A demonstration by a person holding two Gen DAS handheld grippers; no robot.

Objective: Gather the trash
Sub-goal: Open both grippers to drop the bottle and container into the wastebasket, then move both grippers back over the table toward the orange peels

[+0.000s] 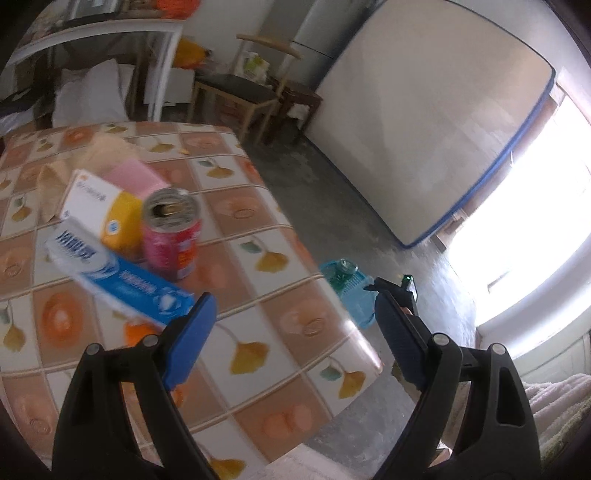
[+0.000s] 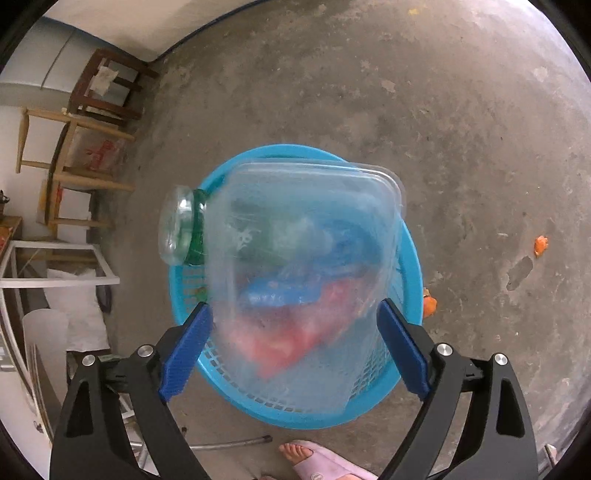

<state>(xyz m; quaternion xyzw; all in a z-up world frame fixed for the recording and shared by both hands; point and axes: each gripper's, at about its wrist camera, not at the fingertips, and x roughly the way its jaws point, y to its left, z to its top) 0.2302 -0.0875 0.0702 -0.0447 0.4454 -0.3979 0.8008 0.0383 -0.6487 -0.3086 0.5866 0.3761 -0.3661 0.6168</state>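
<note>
Clear plastic container [image 2: 310,258], blurred, lies over the blue basket [image 2: 412,258].

Pretty lived-in room. Bare grey concrete floor [image 2: 424,110], stained and patchy, with a few orange scraps [image 2: 541,244] lying on it. A big white mattress [image 1: 424,122] with blue piping leans upright against the wall. Right of it a window [image 1: 535,236] is completely blown out with daylight (can't see anything through it). There's a light wooden chair [image 1: 243,88] with a dark seat, a dark wooden stool [image 1: 299,99] beside it, and a white metal frame table [image 1: 110,33]. The bench [image 1: 288,362] wears an orange-and-white leaf-print cloth.
</note>
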